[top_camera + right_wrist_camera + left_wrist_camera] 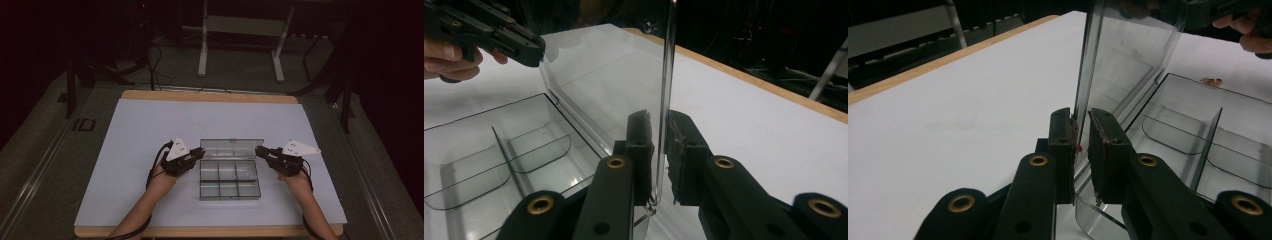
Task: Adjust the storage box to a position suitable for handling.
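Observation:
A clear plastic compartment box lies open on the white mat, and its compartments look empty. Its lid stands up from the far edge. My left gripper is shut on the lid's left end, and my right gripper is shut on its right end. In the left gripper view the jaws pinch the lid's edge, with the tray to the right. In the right gripper view the jaws clamp the lid's other edge, with the tray to the left.
The white mat covers a wooden table. A small orange-brown bit lies on the mat beyond the box. A white frame with two legs and cables stand on the dark floor behind the table.

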Demonstrator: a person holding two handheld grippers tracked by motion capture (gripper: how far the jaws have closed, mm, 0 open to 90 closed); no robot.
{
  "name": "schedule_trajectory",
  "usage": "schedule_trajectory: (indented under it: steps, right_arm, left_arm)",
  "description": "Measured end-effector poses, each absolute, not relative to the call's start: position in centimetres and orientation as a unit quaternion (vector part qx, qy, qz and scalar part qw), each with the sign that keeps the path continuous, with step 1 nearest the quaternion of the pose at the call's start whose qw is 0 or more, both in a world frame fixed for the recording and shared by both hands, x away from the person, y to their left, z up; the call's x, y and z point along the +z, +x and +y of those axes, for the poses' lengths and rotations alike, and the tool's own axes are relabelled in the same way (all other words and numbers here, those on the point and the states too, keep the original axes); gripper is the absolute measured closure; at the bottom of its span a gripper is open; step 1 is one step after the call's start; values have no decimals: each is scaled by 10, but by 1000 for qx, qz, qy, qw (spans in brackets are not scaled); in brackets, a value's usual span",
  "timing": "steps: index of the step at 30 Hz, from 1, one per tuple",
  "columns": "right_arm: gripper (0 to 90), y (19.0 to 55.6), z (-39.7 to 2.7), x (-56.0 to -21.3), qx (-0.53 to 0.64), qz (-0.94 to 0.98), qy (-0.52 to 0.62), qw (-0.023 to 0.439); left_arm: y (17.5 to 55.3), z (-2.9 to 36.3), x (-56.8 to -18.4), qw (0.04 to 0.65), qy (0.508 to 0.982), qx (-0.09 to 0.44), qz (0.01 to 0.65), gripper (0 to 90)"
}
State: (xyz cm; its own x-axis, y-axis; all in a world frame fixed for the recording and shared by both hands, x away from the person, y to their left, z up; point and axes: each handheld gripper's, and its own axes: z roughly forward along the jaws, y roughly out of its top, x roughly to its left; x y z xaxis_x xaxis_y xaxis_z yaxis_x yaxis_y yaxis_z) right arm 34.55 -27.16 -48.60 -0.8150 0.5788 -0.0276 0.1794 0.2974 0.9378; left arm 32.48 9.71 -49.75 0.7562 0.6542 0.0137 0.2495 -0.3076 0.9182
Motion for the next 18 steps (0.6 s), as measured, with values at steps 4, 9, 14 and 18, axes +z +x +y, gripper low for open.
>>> schedule_trajectory:
  steps: [4,9,14,18]
  right_arm:
    - [797,347,-269,-488,541,782,248,184]
    - [787,349,-268,-490,544,779,254,184]
    - [779,350,-266,-492,545,775,261,184]
    - [758,352,-264,-493,541,777,264,184]
  left_arm:
    - [327,98,-499,519,780,190,294,810]
    - [329,98,-500,522,777,186,298,810]
    - [331,98,-500,524,775,183,303,809]
    - [333,98,-501,524,773,181,308,809]
